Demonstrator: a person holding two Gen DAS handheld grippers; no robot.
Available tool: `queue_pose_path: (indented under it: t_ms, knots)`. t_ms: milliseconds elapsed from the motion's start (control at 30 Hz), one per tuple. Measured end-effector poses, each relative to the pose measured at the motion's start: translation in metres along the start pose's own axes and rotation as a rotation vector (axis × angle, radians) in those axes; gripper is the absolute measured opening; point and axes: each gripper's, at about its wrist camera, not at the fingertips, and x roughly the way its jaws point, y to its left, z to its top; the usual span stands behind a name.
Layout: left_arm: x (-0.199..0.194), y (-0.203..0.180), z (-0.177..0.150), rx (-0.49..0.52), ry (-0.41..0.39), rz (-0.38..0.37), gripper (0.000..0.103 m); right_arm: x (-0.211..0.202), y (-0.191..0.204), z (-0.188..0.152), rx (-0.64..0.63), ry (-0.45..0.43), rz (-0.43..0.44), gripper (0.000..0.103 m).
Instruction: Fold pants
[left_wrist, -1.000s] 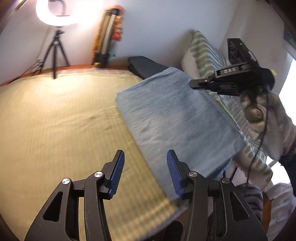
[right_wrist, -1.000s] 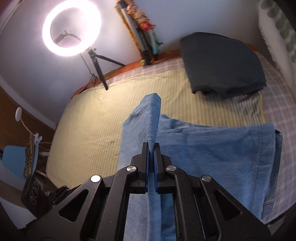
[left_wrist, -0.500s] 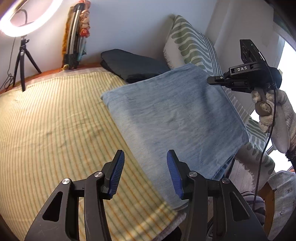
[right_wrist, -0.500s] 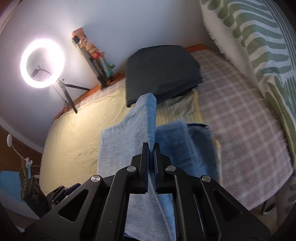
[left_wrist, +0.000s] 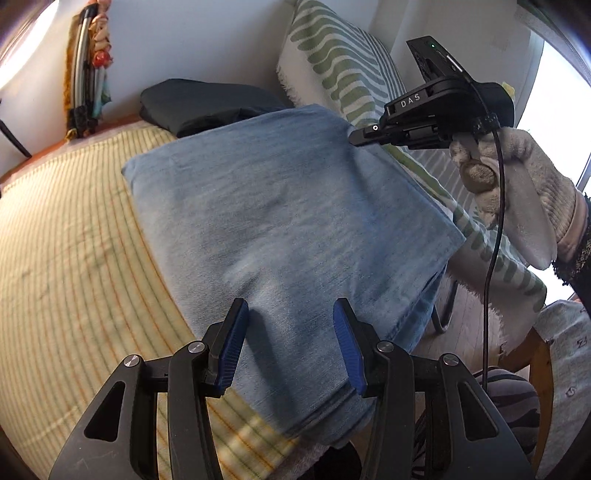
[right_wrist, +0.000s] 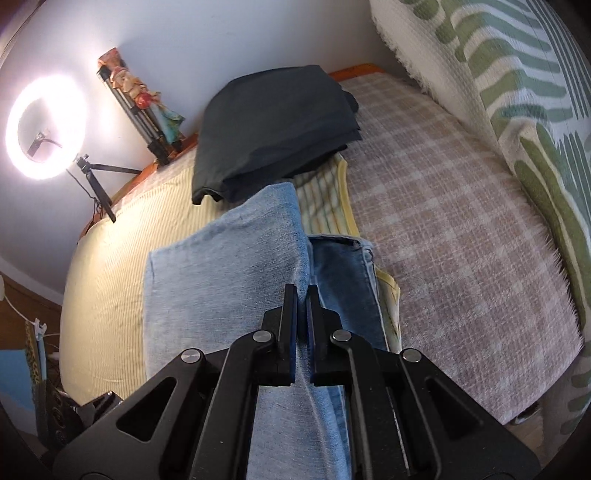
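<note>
Denim pants (left_wrist: 295, 221) folded on bed (left_wrist: 74, 240) | right gripper (right_wrist: 302, 291) jaws clamp edge | left gripper (left_wrist: 290, 332) jaws part-open, empty above

From my left wrist feed the ring light (left_wrist: 22, 48) is cut off at ten o'clock, and the near corner of the jeans (left_wrist: 288, 229) disappears behind my left gripper (left_wrist: 290, 345) at six o'clock. On the right wrist feed, my right gripper (right_wrist: 302, 295) hides the fold it pinches, and I can't identify the blurred clutter (right_wrist: 35, 365) at eight o'clock.
</note>
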Motion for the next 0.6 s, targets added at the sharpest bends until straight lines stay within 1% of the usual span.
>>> queue_pose_path:
  t_ms: [133,233,333,433,500,567,600]
  knots:
    - [0.005,0.000,0.001,0.010,0.007,0.005,0.046,0.011,-0.011,-0.004,0.024,0.003,-0.002,0.004]
    - [0.004,-0.005,0.002,0.038,0.004,0.014,0.046,0.027,-0.008,-0.005,-0.007,0.015,-0.043,0.004]
    - [-0.002,-0.010,-0.004,0.048,0.005,-0.014,0.046,0.035,-0.008,-0.004,-0.013,0.030,-0.050,0.004]
    - [-0.008,-0.011,-0.012,0.052,0.010,-0.043,0.046,0.029,-0.011,-0.005,-0.022,0.047,-0.032,0.004]
    - [-0.012,-0.007,-0.016,0.040,0.013,-0.058,0.046,0.016,-0.012,-0.007,-0.026,0.026,-0.037,0.005]
    - [-0.012,-0.005,-0.015,0.035,0.022,-0.065,0.046,0.001,-0.009,-0.015,-0.049,0.020,-0.033,0.011]
    - [-0.014,-0.003,-0.015,0.022,0.032,-0.073,0.046,-0.006,-0.007,-0.022,-0.068,0.028,-0.033,0.011]
